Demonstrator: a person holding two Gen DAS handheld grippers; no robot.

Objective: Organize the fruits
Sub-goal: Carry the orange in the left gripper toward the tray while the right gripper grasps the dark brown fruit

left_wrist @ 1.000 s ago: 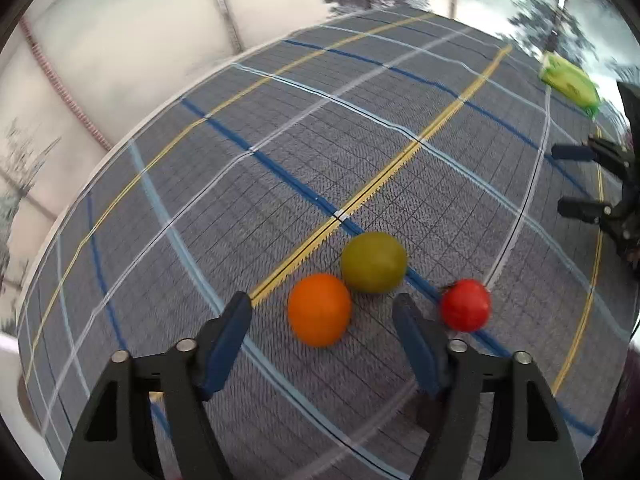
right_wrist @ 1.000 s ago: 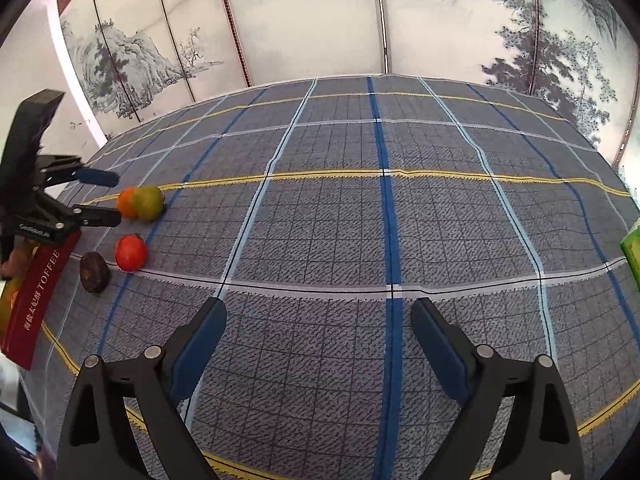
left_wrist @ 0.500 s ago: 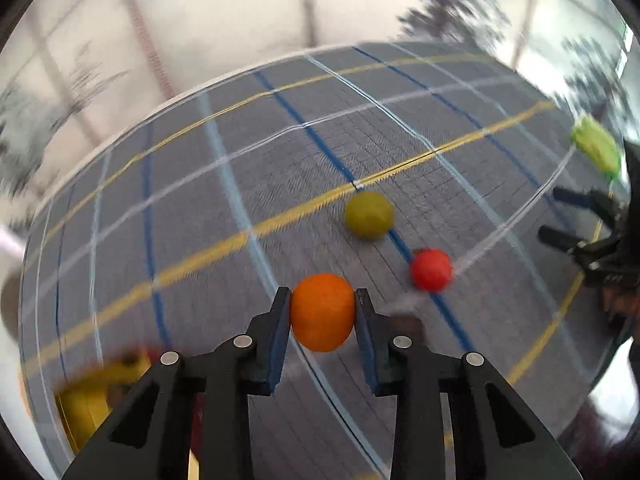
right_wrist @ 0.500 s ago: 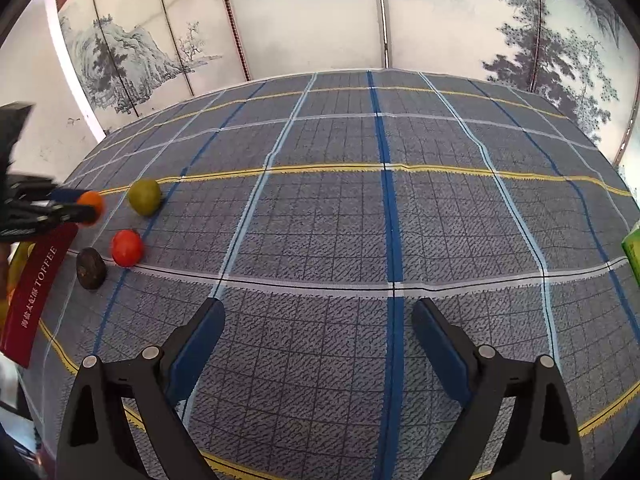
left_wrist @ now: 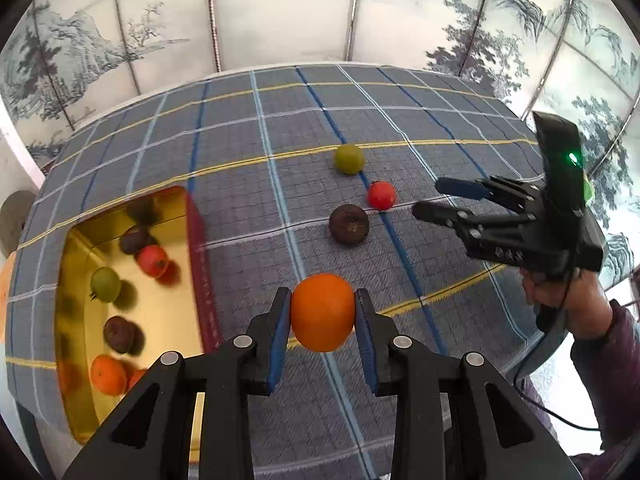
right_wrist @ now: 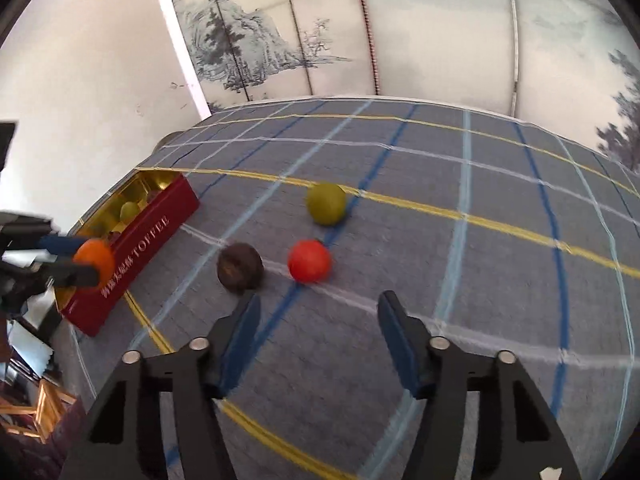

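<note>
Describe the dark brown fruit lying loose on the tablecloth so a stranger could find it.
On the plaid tablecloth, right of the gold-lined toffee tin, three loose fruits cluster. The dark brown fruit lies nearest the tin, beside the red fruit; it alone is dull and wrinkled.

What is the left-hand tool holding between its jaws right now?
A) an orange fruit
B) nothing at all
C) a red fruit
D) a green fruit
A: the left gripper has its jaws closed against both sides of the orange fruit, lifted off the cloth, while the green fruit, red fruit and dark brown fruit lie loose on the checked tablecloth.
</note>
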